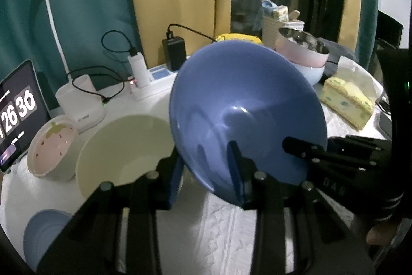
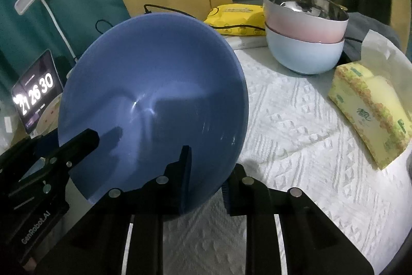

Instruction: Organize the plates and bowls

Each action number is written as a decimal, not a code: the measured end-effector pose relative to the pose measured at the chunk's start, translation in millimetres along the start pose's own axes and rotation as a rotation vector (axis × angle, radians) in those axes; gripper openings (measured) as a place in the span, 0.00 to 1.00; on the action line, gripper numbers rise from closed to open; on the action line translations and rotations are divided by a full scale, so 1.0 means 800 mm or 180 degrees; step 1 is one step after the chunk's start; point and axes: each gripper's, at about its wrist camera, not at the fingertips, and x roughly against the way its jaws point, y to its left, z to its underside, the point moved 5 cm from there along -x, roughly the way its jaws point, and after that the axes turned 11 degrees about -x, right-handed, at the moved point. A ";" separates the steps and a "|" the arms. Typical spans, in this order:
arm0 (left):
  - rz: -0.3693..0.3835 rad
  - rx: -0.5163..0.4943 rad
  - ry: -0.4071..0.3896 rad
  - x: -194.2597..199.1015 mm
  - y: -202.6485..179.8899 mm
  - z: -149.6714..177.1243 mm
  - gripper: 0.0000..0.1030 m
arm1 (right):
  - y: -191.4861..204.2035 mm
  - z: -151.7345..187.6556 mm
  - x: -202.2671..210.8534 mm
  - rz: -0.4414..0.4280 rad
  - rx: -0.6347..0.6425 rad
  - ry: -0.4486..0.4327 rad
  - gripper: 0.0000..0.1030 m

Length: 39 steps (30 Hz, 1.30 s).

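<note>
Both grippers, the left gripper [image 1: 206, 169] and the right gripper [image 2: 206, 172], pinch the rim of the tilted blue bowl [image 2: 152, 99] just ahead of their fingers, so I think they should move together, keeping it steady.

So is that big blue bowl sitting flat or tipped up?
Tipped up. The blue bowl stands on edge, inside facing the cameras, empty, its rim pinched by both grippers.

My left gripper [image 1: 206, 166] sits at lower centre of its own view, angled downward, jaws pinched on the rim of the bowl [image 1: 244, 105]; my right gripper [image 2: 206, 172] is likewise low in its frame, tilted down, clamped on the same rim; each shows at the other's frame edge.
</note>
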 end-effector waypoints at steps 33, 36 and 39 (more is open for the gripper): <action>0.0073 0.0068 -0.0149 0.077 -0.013 0.022 0.34 | 0.010 0.029 0.066 0.0002 -0.0024 -0.0089 0.22; 0.0085 0.0087 -0.0133 0.081 -0.013 0.028 0.34 | 0.011 0.037 0.072 0.0014 -0.0025 -0.0065 0.22; 0.0091 0.0099 -0.0133 0.086 -0.014 0.033 0.34 | 0.014 0.044 0.076 0.0012 -0.0024 -0.0055 0.22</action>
